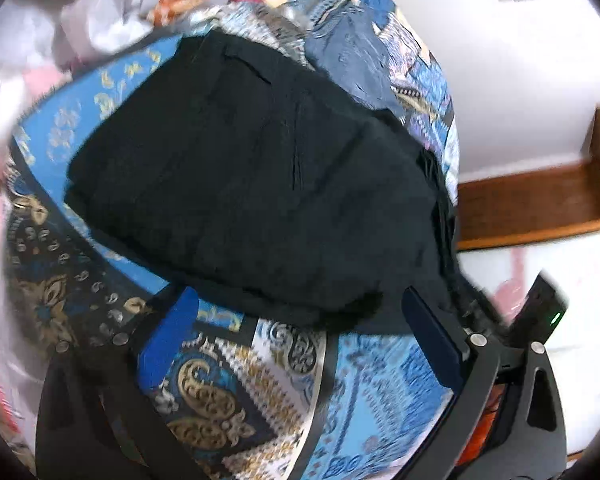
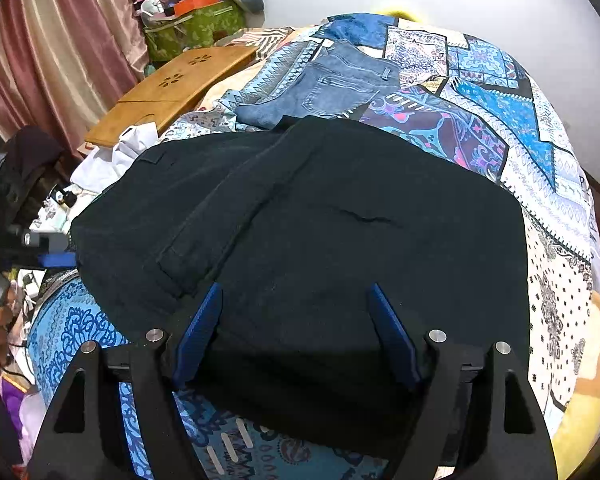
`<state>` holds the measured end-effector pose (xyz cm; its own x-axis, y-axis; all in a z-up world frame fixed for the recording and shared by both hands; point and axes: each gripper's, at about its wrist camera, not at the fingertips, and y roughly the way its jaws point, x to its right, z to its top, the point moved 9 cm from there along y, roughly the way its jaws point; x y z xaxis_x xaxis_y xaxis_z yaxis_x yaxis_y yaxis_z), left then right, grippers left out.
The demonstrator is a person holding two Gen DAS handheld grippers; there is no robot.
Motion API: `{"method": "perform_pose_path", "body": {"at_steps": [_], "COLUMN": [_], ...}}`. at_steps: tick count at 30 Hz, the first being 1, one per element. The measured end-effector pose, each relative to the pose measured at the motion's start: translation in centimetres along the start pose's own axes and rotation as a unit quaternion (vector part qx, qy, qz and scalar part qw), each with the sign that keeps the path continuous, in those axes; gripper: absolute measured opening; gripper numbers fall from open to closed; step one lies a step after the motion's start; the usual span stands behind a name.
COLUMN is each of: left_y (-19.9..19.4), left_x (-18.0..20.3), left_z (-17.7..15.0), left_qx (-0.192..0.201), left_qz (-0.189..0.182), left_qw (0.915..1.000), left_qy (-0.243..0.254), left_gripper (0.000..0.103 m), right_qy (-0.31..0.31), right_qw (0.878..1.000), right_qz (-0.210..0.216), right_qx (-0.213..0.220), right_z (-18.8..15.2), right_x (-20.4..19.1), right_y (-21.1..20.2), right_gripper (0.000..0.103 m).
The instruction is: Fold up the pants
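The black pants (image 1: 256, 184) lie folded into a thick block on the patterned blue bedspread (image 1: 228, 384). In the right wrist view the pants (image 2: 340, 240) fill the middle, one layer laid over another. My left gripper (image 1: 300, 304) is open and empty, its blue fingers at the near edge of the pants. My right gripper (image 2: 296, 300) is open and empty, its fingers spread just above the near edge of the folded pants. The left gripper also shows at the far left of the right wrist view (image 2: 56, 258).
A pair of blue jeans (image 2: 332, 88) lies on the bedspread (image 2: 540, 216) beyond the black pants. A wooden lap table (image 2: 172, 92) and white cloth (image 2: 116, 156) sit at the left. A green box (image 2: 196, 28) of clutter stands by the curtain. A wooden bed frame (image 1: 540, 204) lies to the right.
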<state>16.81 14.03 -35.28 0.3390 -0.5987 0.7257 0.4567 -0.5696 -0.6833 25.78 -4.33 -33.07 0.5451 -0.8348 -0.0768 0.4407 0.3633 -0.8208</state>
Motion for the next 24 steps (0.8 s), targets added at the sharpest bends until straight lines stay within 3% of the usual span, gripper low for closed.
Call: {"method": "perform_pose_path", "body": {"at_steps": [3, 6, 11, 13, 16, 19, 23, 24], "left_y": [0.7, 1.5, 2.1, 1.4, -0.2, -2.3, -4.4, -4.7], "left_x": [-0.7, -1.3, -1.7, -1.5, 0.6, 3.4, 7.9, 9.8], "left_z": [1.3, 2.7, 4.5, 5.1, 5.9, 6.5, 7.4, 7.6], "left_qx": [-0.007, 0.001, 0.032, 0.064, 0.121, 0.165, 0.194, 0.203], "left_qz": [-0.017, 0.013, 0.097, 0.155, 0.216, 0.235, 0.238, 0.241], "left_qw": [0.9993, 0.9993, 0.9948, 0.9855, 0.9656, 0.9504, 0.9338, 0.9256], "left_qy": [-0.032, -0.035, -0.003, 0.023, 0.079, 0.121, 0.183, 0.210], "left_gripper": [0.102, 0.099, 0.064, 0.048, 0.037, 0.028, 0.024, 0.024], "right_qy": [0.000, -0.001, -0.001, -0.001, 0.004, 0.020, 0.054, 0.066], "right_qw": [1.000, 1.000, 1.000, 1.000, 1.000, 1.000, 0.998, 0.997], "right_qz": [0.003, 0.006, 0.009, 0.011, 0.019, 0.023, 0.031, 0.031], "right_qx": [0.002, 0.004, 0.007, 0.008, 0.008, 0.006, 0.023, 0.029], "right_z": [0.0, -0.1, -0.1, -0.1, -0.3, -0.5, -1.3, -1.5], "right_x": [-0.1, 0.0, 0.1, 0.0, 0.3, 0.8, 2.7, 3.5], "right_y": [0.0, 0.0, 0.0, -0.1, -0.4, -1.3, -3.8, -4.4], "right_gripper": [0.074, 0.074, 0.074, 0.074, 0.074, 0.072, 0.072, 0.072]}}
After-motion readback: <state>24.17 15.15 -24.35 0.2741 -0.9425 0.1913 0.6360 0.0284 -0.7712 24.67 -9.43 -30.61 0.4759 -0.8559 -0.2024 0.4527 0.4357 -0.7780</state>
